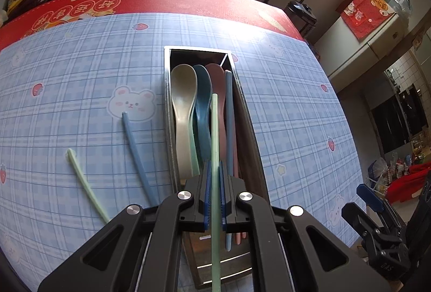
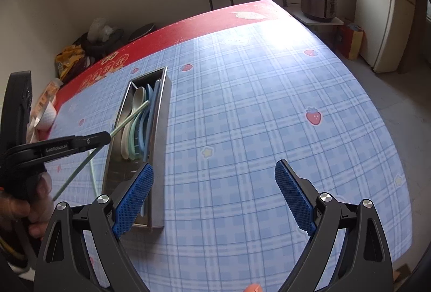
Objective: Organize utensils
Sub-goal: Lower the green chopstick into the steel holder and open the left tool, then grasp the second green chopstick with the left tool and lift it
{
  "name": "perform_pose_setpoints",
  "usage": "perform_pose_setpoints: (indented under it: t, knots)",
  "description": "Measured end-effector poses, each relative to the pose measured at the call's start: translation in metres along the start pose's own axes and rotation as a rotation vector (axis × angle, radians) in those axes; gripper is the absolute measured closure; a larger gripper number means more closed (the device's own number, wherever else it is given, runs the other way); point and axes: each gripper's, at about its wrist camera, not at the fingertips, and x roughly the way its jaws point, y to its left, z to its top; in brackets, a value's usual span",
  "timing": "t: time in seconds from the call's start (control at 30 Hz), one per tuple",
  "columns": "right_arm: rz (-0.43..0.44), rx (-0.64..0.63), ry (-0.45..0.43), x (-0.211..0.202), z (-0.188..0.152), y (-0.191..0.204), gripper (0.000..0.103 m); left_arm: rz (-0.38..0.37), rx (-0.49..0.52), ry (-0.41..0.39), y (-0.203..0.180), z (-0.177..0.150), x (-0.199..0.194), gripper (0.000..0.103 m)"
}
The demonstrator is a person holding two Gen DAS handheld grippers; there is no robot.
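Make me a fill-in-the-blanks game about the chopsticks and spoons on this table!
1. The left tongs are shut on a ____ chopstick.
2. The spoons lie inside a metal ____.
3. Beside the metal box, ____ chopsticks lie loose on the tablecloth.
4. The right tongs are wide open and hold ____.

Missing words: green; box; two; nothing
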Motion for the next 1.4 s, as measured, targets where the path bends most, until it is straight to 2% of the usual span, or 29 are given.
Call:
perform_pose_setpoints:
  t: [0.23, 0.43, 0.57, 0.67, 0.7, 0.73, 0.9, 1.0, 1.17, 1.3, 1.4]
  knots:
    - [-0.037, 0.048, 0.002, -0.005, -0.004, -0.027, 0.015, -0.006, -0.044, 0.085, -0.006, 0.006, 0.039, 0.097]
    - [-0.044, 0.073, 0.011, -0.005, -0.009, -0.036, 0.015, 0.005, -0.024, 0.102, -0.015, 0.012, 0.053, 0.097]
    - [-0.040, 0.079, 0.001, -0.006, -0.008, -0.034, 0.015, 0.017, -0.023, 0.084, -0.013, 0.013, 0.044, 0.097]
    - [-0.029, 0.088, -0.008, -0.004, -0.004, -0.028, 0.015, -0.001, -0.020, 0.047, -0.004, 0.009, 0.022, 0.085]
    - [-0.025, 0.089, -0.009, -0.003, -0.003, -0.025, 0.015, -0.006, -0.018, 0.032, 0.001, 0.007, 0.014, 0.078]
    - [-0.019, 0.087, -0.011, -0.002, -0.002, -0.021, 0.015, -0.008, -0.015, 0.013, 0.007, 0.004, 0.005, 0.074]
    - [0.019, 0.049, -0.010, 0.007, 0.004, 0.006, 0.015, 0.010, -0.058, -0.058, 0.048, -0.020, -0.036, 0.073]
    - [0.041, 0.019, -0.024, 0.010, 0.006, 0.024, 0.015, 0.022, -0.100, -0.058, 0.073, -0.041, -0.048, 0.073]
    - [0.061, 0.013, 0.009, 0.023, 0.010, 0.044, 0.015, 0.046, -0.266, 0.012, 0.116, -0.062, -0.043, 0.073]
    - [0.039, -0.077, 0.040, 0.030, 0.007, 0.064, 0.015, 0.030, -0.304, 0.058, 0.126, -0.070, -0.034, 0.073]
    - [0.036, -0.095, 0.055, 0.031, 0.004, 0.064, 0.015, 0.029, -0.323, 0.078, 0.127, -0.071, -0.026, 0.073]
